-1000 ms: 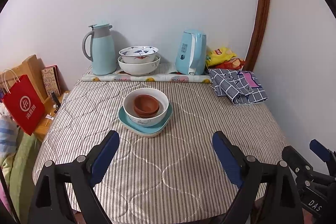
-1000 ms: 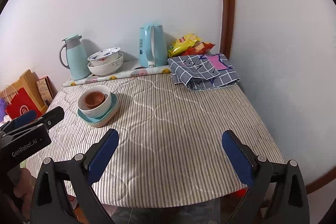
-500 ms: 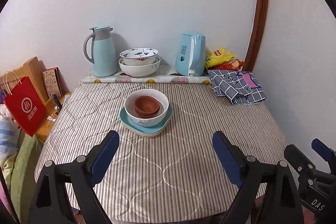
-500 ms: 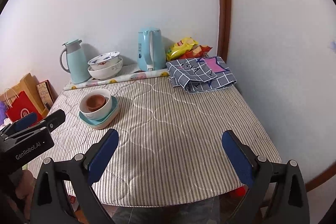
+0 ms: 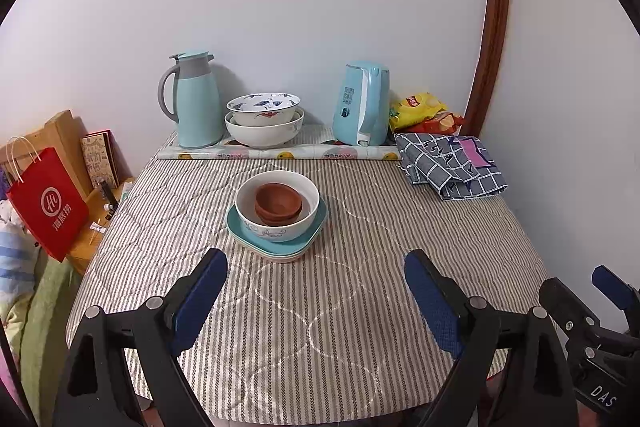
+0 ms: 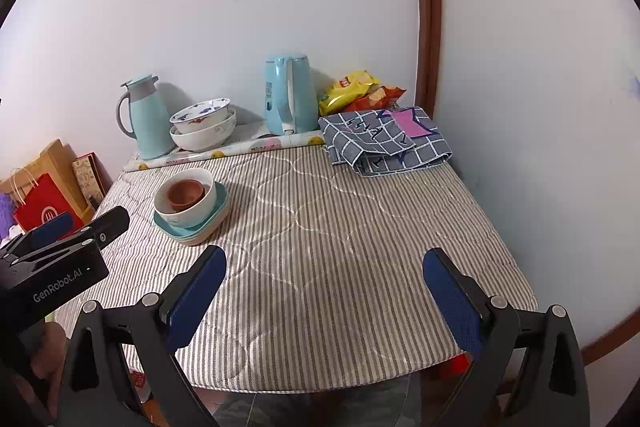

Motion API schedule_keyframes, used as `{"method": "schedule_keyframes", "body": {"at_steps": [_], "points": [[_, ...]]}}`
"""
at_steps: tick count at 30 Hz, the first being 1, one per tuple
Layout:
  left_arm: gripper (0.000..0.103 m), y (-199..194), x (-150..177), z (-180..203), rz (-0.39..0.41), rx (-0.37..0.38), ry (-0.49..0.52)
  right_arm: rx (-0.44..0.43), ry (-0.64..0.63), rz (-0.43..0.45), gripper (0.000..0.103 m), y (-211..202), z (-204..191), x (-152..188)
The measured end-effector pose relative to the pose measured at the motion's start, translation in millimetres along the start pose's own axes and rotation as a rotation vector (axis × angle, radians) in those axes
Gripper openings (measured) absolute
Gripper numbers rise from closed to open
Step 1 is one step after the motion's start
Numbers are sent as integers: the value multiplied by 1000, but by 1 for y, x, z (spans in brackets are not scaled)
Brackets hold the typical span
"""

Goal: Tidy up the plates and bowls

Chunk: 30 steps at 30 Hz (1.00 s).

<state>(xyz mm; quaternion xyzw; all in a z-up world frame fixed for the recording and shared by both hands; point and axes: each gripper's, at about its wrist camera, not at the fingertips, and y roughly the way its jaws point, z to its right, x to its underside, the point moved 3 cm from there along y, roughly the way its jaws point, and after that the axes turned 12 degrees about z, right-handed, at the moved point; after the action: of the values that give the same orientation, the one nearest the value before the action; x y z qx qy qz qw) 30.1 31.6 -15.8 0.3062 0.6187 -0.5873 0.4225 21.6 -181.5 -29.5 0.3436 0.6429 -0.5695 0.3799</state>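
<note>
A stack stands mid-table: brown small bowls (image 5: 278,203) nested in a white bowl (image 5: 276,225), on teal plates (image 5: 280,247) over a cream plate. In the right wrist view the stack (image 6: 188,203) sits at the left. Two larger patterned white bowls (image 5: 264,121) are stacked at the back near the wall. My left gripper (image 5: 316,291) is open and empty, above the table's front part, short of the stack. My right gripper (image 6: 324,291) is open and empty, over the table's front edge, right of the stack.
A teal thermos jug (image 5: 194,99) and a teal kettle (image 5: 362,103) stand at the back wall. Snack bags (image 5: 424,111) and a folded checked cloth (image 5: 452,165) lie at the back right. A red paper bag (image 5: 48,203) stands left of the striped table (image 5: 320,347).
Both grippers have drawn back and risen a little, so the table and stack look slightly farther. Nothing on the table moved. Both stay open.
</note>
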Motion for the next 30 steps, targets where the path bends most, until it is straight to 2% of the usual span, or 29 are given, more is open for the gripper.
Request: {"method": "schedule_keyframes", "body": {"at_steps": [30], "points": [[90, -1, -1, -3, 2, 1, 3, 1, -4, 1, 98, -2, -3, 0]]}}
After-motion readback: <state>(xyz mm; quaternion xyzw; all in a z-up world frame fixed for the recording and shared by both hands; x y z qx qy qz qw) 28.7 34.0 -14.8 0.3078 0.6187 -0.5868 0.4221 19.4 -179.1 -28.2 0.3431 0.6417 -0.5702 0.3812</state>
